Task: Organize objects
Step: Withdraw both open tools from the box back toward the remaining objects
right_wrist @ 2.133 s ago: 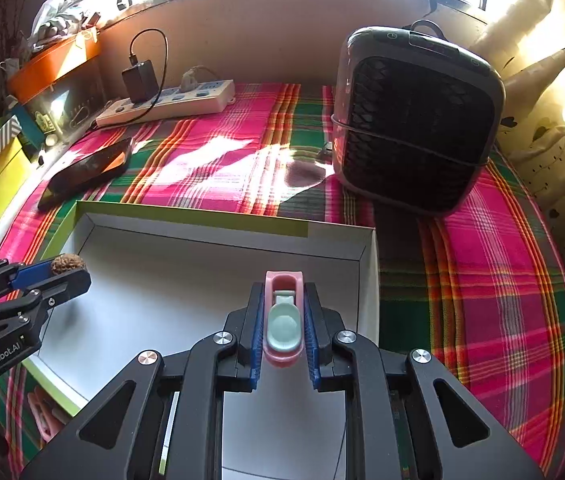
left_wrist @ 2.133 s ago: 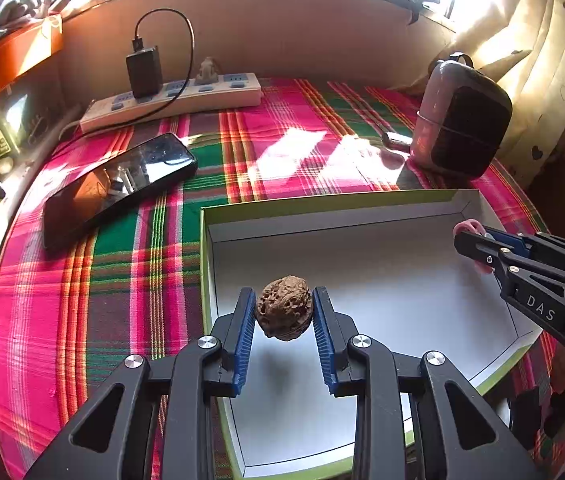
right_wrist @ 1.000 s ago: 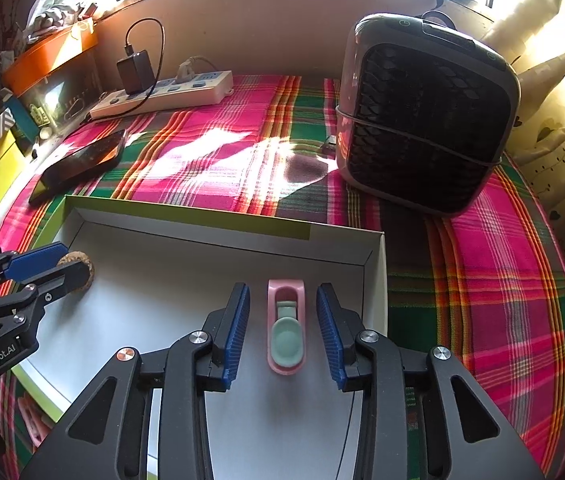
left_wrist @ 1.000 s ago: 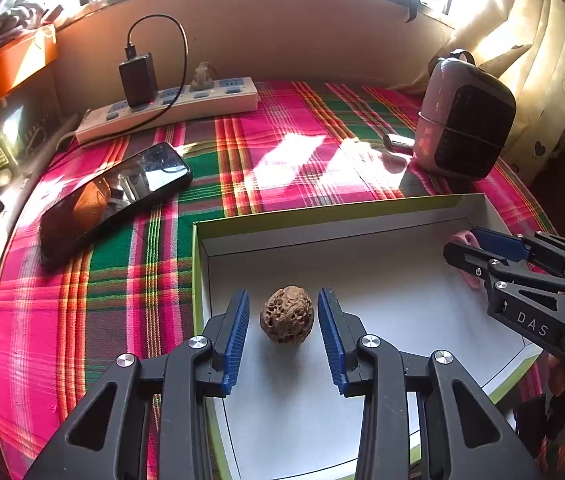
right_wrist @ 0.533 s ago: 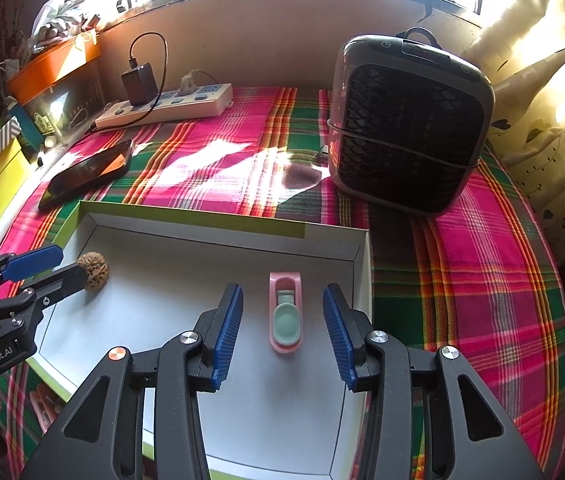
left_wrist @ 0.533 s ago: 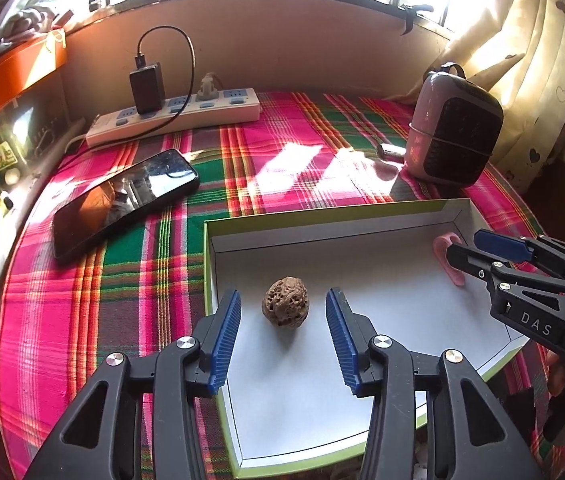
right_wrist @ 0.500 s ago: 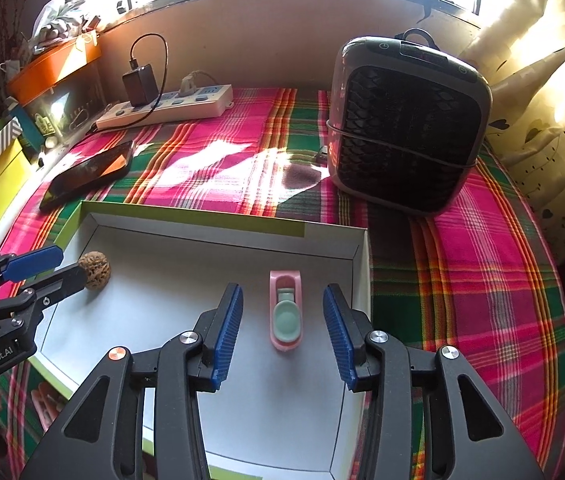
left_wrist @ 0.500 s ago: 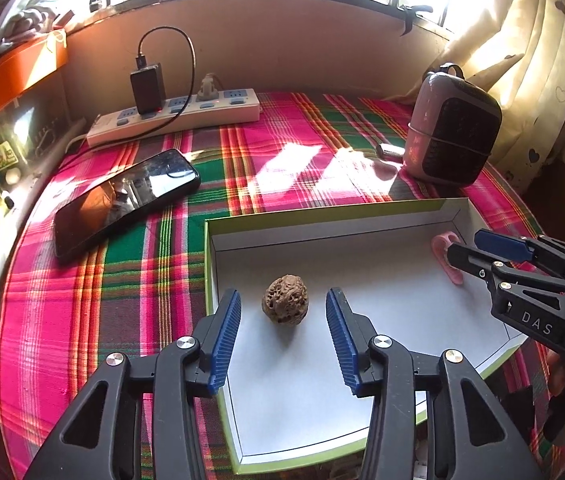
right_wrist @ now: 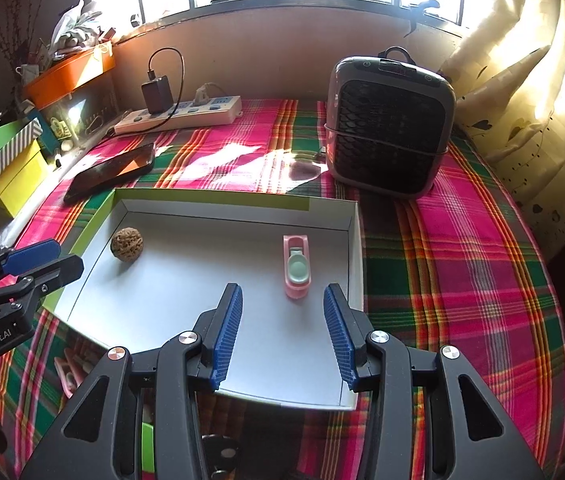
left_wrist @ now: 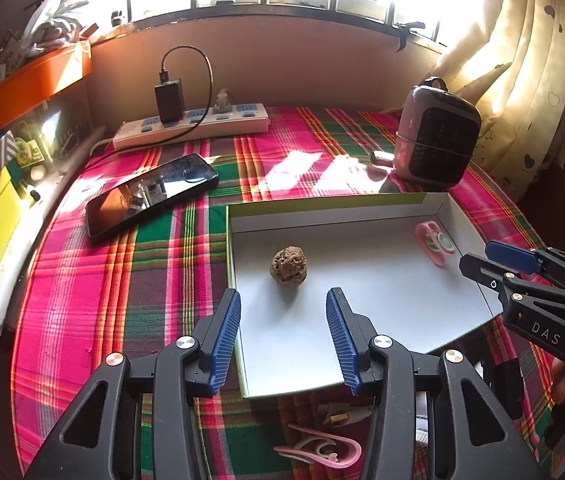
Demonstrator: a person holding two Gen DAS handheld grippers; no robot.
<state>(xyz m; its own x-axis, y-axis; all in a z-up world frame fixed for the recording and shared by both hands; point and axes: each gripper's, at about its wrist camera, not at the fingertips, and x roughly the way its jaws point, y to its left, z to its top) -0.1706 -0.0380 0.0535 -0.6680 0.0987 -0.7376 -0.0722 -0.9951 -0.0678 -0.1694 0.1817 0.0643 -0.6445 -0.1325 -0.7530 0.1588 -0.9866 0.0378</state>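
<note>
walnut (left_wrist: pixel 288 267) lies inside tray (left_wrist: pixel 334 204), near its left wall.

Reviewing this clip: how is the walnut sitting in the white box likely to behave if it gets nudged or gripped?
The walnut is rounded and rests free on the smooth floor of the box, so a nudge would probably roll it. Its ridged shell looks stiff and should give the pads some grip. Being small, it is likely light.

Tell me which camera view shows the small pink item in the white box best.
The right wrist view: the pink item lies straight ahead, just beyond the open right gripper, its pale green insert plain. The left wrist view shows it only small and slanted near the box's far corner.
</note>
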